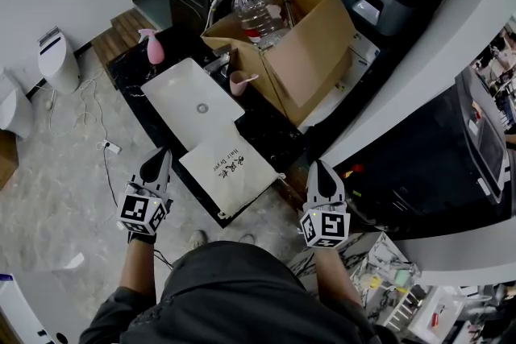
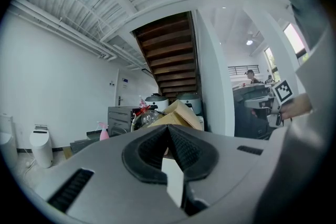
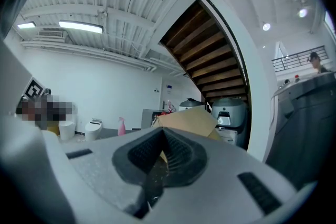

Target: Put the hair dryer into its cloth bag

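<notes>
From the head view, a white cloth bag (image 1: pixel 230 171) with black writing lies on the black counter (image 1: pixel 266 129), close to its near edge. It sits just in front of a white sink (image 1: pixel 192 102). The left hand-held gripper (image 1: pixel 164 151) is just beside the bag's left corner. The right hand-held gripper (image 1: pixel 316 165) is off to the bag's right, a little apart from it. Both point away from the person. Behind the sink are a pink spray bottle (image 1: pixel 151 46), a pink cup (image 1: pixel 240 82) and an open cardboard box (image 1: pixel 310 52) with a big water bottle (image 1: pixel 256 12) inside. I cannot pick out the hair dryer in any view.

In the left gripper view, the left hand-held gripper (image 2: pixel 169 128) has its jaws pressed together, with nothing between them. Past them are the cardboard box (image 2: pixel 176 113) and the pink spray bottle (image 2: pixel 104 132). At the far right you can see the other gripper's marker cube.

In the right gripper view, the right hand-held gripper (image 3: pixel 163 134) also has its jaws closed tight on nothing. Beyond them are the cardboard box (image 3: pixel 186 120) and the pink spray bottle (image 3: pixel 121 126).
</notes>
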Available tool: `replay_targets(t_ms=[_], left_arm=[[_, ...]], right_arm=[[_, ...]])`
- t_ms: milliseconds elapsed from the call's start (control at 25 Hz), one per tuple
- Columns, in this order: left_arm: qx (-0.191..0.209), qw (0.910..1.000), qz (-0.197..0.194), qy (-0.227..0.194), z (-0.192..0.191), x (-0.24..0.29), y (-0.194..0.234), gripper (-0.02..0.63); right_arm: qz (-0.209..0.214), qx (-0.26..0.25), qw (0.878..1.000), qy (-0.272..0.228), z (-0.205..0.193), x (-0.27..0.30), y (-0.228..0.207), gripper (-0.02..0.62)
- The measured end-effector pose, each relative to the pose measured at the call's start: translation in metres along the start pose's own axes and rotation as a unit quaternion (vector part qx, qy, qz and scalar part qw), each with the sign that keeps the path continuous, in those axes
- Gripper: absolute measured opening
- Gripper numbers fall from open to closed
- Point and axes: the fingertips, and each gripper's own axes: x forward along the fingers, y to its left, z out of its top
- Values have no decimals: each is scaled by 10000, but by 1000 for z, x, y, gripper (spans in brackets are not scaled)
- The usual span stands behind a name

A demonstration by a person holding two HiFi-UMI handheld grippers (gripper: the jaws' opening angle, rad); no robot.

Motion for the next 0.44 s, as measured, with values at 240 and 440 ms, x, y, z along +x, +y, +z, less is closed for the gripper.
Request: replay_targets(t_ms=[240, 440], left_arm=[[3, 10000, -46, 21, -1, 4, -2, 3], [2, 10000, -69, 29, -1, 6, -5, 2]], right_arm=[[0, -3, 10000, 19, -1, 1, -1, -2], [12, -16, 10000, 39, -2, 1, -2, -2]])
